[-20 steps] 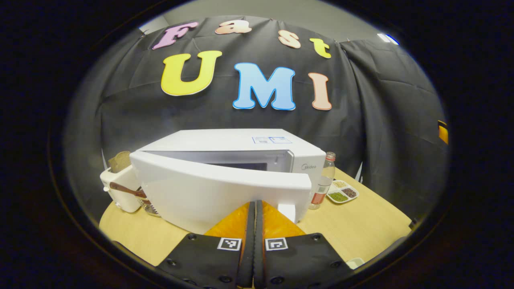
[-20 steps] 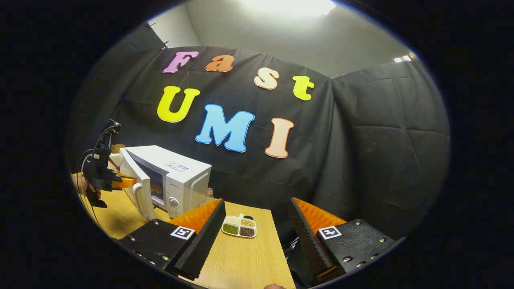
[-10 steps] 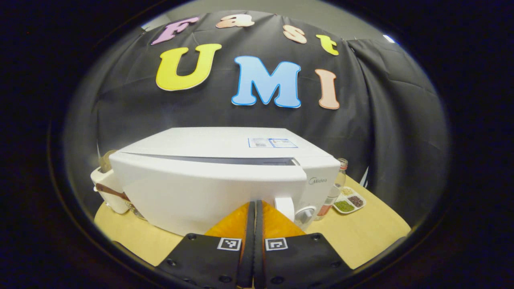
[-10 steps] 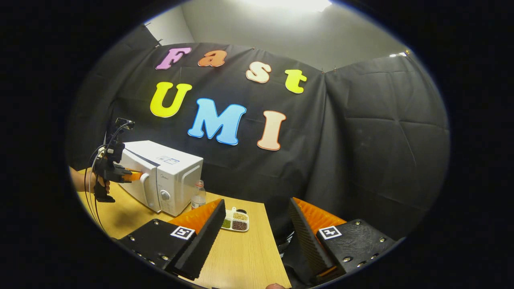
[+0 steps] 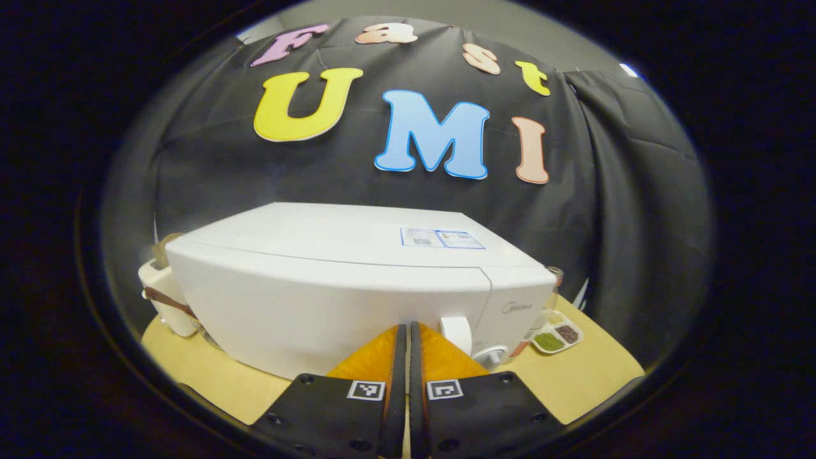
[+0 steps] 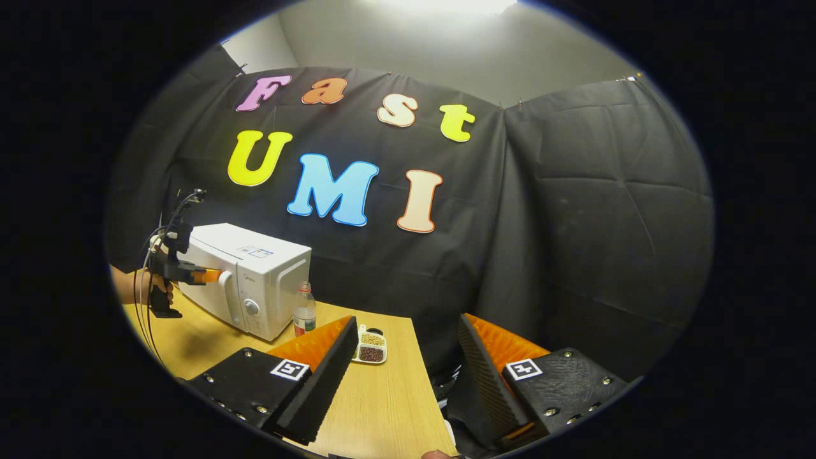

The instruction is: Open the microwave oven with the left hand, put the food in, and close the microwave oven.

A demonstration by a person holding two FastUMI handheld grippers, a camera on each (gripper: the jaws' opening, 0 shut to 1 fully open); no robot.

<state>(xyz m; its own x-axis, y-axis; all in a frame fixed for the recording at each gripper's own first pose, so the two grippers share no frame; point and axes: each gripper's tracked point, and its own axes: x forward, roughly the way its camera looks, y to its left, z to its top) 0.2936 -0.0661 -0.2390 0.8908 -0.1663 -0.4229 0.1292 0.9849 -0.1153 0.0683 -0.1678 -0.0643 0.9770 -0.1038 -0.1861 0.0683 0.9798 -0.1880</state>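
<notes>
Here the microwave oven [image 5: 357, 280] stands upright on the wooden surface [image 6: 382, 395], door flush, its long axis across the left gripper view. The left gripper [image 5: 403, 331], jaws closed with nothing between, meets the door beside the handle [image 5: 456, 333]. The right gripper [image 6: 408, 357] hovers well apart, jaws open and empty.

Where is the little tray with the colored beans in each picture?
Left gripper view: the tray lies low on the right, on the table just right of the microwave.
Right gripper view: the tray lies low, left of middle, on the table.
Shared landmark: the bottle stands between microwave and tray.
</notes>
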